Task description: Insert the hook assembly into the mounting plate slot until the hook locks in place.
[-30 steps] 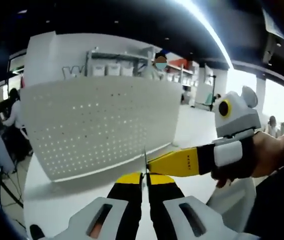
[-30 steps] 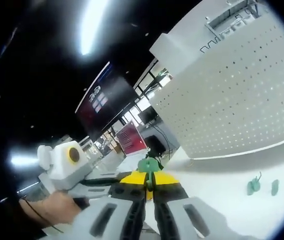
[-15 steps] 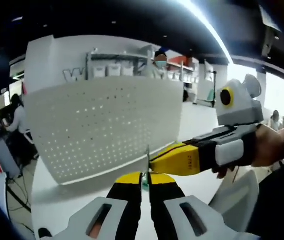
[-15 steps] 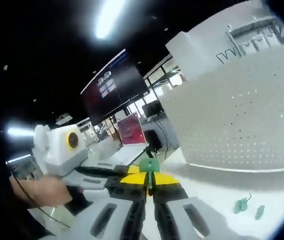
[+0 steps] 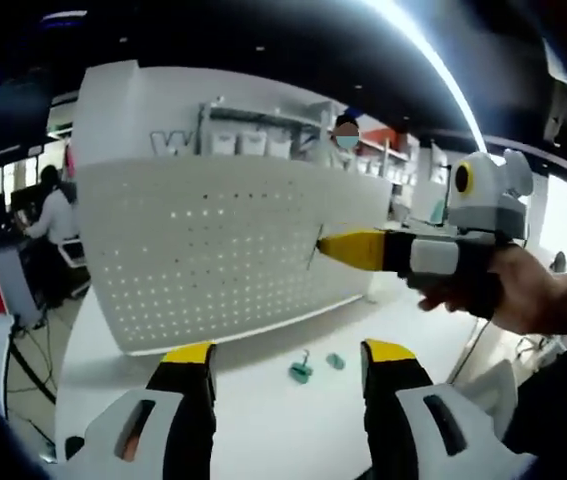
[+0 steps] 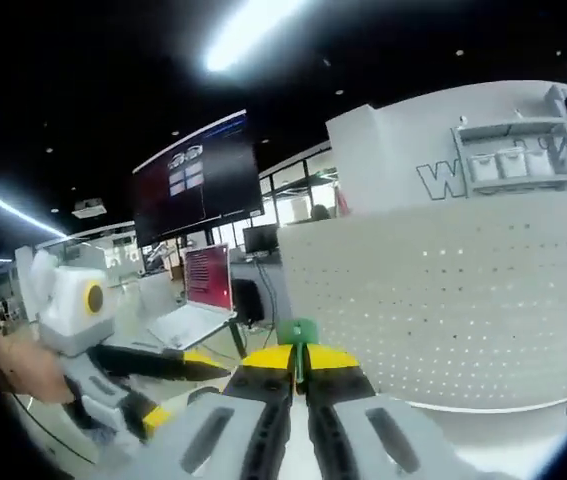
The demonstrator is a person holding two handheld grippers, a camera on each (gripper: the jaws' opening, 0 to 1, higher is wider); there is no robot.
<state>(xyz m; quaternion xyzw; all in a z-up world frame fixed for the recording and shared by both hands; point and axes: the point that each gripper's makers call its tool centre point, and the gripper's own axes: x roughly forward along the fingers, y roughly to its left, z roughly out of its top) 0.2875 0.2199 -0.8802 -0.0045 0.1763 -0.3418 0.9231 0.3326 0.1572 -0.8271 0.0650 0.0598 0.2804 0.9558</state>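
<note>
A: Left gripper (image 5: 288, 365)?
B: Jaws spread wide, nothing between them. Two small green pieces (image 5: 301, 371) lie on the white table (image 5: 263, 420) beyond the tips.
A: Right gripper (image 6: 298, 362)?
B: Jaws pinched together on a green hook (image 6: 297, 334), thin metal wire sticking out in front of the white pegboard (image 5: 213, 250).
A: Where's the right one in the left gripper view?
B: Coming in from the right, held by a hand (image 5: 523, 295), tip close to the board; touching or not, cannot tell.

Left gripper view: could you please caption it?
Open left hand-held gripper faces white perforated pegboard; right hand-held gripper brings thin metal hook.
</note>
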